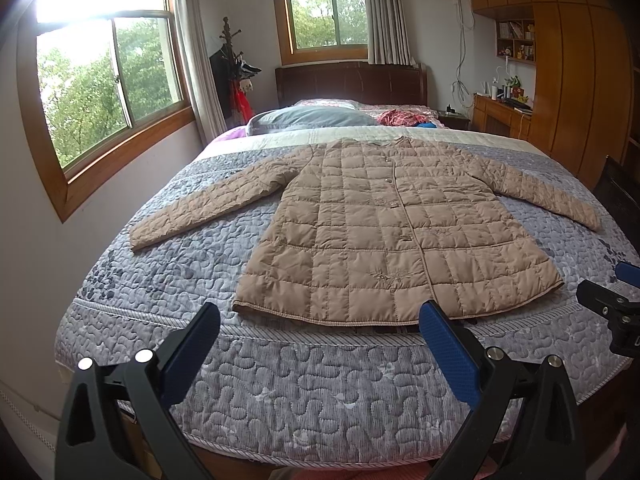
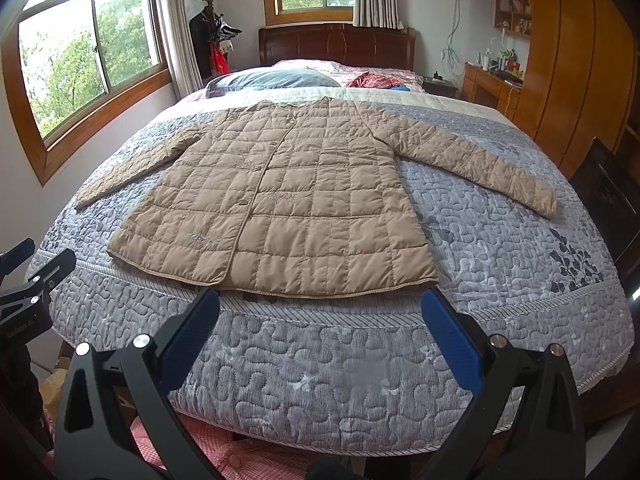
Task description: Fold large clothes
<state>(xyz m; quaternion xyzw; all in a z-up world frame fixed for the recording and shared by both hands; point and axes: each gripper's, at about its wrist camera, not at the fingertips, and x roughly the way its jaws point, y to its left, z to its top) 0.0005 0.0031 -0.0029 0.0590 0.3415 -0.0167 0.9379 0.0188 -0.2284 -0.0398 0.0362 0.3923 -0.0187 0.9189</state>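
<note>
1. Tan quilted coat point(image 1: 384, 224) lies flat and face up on the grey quilted bedspread point(image 1: 280, 392), buttoned down the front, both sleeves spread wide, hem towards me near the foot of the bed.
2. No fold shows yet, so I judge I am at the very start: approach, before the first grasp.
3. My left gripper point(image 1: 320, 330) hangs short of the hem, fingers spread wide, holding nothing.
4. My right gripper point(image 2: 320, 320) does the same, gaping and bare, near the hem's right corner.
5. Next, I reckon, each tool must reach a sleeve or side edge, pinch the padded fabric and carry it across the body.
</note>
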